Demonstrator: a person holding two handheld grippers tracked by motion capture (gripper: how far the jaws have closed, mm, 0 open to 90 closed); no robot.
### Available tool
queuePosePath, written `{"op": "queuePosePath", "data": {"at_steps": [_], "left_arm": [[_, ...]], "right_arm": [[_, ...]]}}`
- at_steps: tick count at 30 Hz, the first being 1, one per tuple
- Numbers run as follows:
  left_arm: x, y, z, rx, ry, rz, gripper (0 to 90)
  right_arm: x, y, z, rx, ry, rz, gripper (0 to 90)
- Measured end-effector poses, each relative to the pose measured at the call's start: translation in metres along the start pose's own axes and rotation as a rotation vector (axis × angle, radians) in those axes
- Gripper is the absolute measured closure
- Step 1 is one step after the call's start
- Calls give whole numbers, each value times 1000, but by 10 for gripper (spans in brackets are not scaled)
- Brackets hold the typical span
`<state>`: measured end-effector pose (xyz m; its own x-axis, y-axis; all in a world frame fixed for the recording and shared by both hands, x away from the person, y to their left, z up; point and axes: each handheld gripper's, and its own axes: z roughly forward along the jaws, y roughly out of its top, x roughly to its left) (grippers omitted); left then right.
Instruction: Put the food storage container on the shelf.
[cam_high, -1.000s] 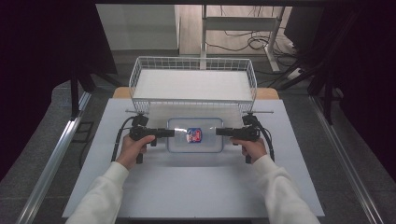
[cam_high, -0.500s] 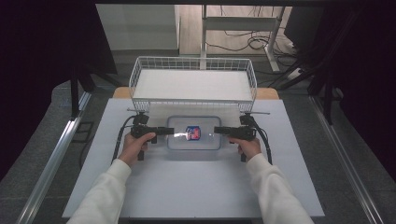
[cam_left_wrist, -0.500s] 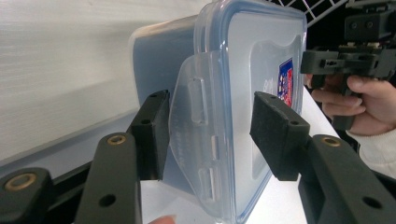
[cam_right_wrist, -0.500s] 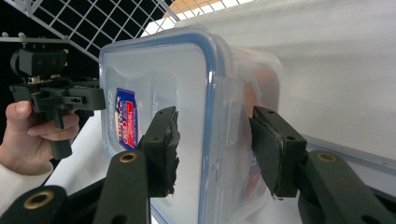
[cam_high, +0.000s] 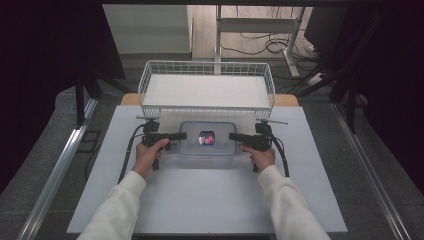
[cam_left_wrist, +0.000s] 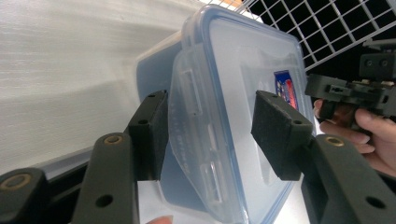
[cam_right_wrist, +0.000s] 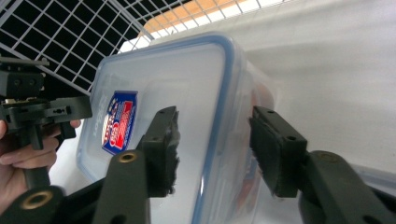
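1. High view: clear plastic food container (cam_high: 207, 138) lying flat on the white table (cam_high: 210, 200), just in front of the white wire basket (cam_high: 207, 90). Left gripper (cam_high: 181, 135) pointing in at the container's left end, right gripper (cam_high: 233, 136) pointing in at its right end, each held in a hand with a white sleeve behind it. Red and blue label (cam_high: 206, 137) near the middle of the lid. Judged as the approach to a two-sided grasp, not yet a lift.

2. Left gripper view: jaws spread apart, straddling the container's near end; one pad (cam_left_wrist: 156, 135) outside the lid's latch flap (cam_left_wrist: 194, 135), the other pad (cam_left_wrist: 279, 133) over the lid's top face. Gaps visible on both sides, so released, nothing pinched. Translucent lid with a blue seal line round its rim (cam_left_wrist: 224, 116); flap apparently folded down. Other gripper (cam_left_wrist: 355, 91) beyond the container's far end, wire basket behind it.

3. Right gripper view: jaws likewise apart, bracketing the container's edge; worn foam pad (cam_right_wrist: 167, 149) over the lid, opposite pad (cam_right_wrist: 273, 154) beside the side wall. Not clamped. Something reddish dimly seen through the wall; contents otherwise unclear.

4. Next move, by judgement: closing both jaw pairs evenly on the ends, then raising level, likely toward the basket behind the container. Smooth plastic, so risk of slipping with an uneven squeeze.
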<state>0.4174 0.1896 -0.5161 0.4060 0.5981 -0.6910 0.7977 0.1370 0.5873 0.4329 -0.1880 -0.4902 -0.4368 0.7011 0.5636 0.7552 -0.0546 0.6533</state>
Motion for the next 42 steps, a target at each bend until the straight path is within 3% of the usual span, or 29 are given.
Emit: {"op": "queuePosePath", "data": {"at_steps": [4,5,6,9,10,11,12,13,14,15,16,17,18,19,20,23,24,27,28,29,30,33,35,36,42], "left_arm": [[-1,0,0,-2,-6,7,470],[-2,-1,0,-8,5,8,466],[-3,0,-1,-7,40,59,417],[-11,-2,-4,-11,52,63,375],[-14,-2,-6,-17,64,90,367],[-18,-3,-9,-19,83,98,367],[-22,-3,-13,-13,97,132,339],[-26,-4,-17,-17,112,152,339],[-31,-6,-22,-30,125,169,326],[-35,-8,-27,-29,134,185,326],[-45,-14,-36,-25,145,224,310],[-45,-14,-36,-25,145,224,305],[-54,-22,-44,-8,160,278,300],[-54,-22,-44,-8,160,278,293],[-62,-34,-51,9,171,316,289],[-67,-46,-57,27,167,327,280],[-69,-59,-61,40,166,325,275],[-70,-70,-66,56,169,332,272],[-71,-79,-69,84,194,342,267],[-71,-79,-69,84,194,342,266],[-73,-87,-74,87,214,349,266],[-77,-99,-78,102,238,373,264],[-79,-103,-79,109,248,386,264],[-82,-111,-80,116,285,415,266],[-91,-124,-81,133,288,437,272]], "right_arm": [[2,-1,0,-15,-11,5,524],[2,-1,0,-17,-14,5,506],[4,-2,0,-20,-24,3,450],[9,-4,-4,-51,-40,-31,434],[15,-6,-10,-70,-46,-81,420],[15,-6,-10,-70,-46,-81,420],[22,-7,-18,-69,-61,-144,410],[22,-7,-18,-69,-61,-144,410],[29,-9,-27,-67,-77,-223,411],[29,-9,-27,-67,-77,-223,411],[36,-15,-35,-68,-73,-285,431],[39,-19,-39,-59,-65,-309,439],[42,-23,-43,-46,-61,-332,449],[42,-23,-43,-46,-61,-332,449],[47,-32,-49,-14,-60,-379,478],[52,-40,-54,23,-56,-417,517],[55,-48,-57,57,-56,-447,584],[57,-56,-58,90,-40,-461,663],[60,-62,-56,127,-40,-489,734],[60,-62,-56,127,-40,-489,734],[63,-67,-54,149,-43,-529,801],[70,-73,-48,175,-40,-569,863],[72,-75,-46,184,-42,-585,872],[77,-78,-41,199,-51,-610,879],[85,-82,-28,217,-53,-631,883]]}}
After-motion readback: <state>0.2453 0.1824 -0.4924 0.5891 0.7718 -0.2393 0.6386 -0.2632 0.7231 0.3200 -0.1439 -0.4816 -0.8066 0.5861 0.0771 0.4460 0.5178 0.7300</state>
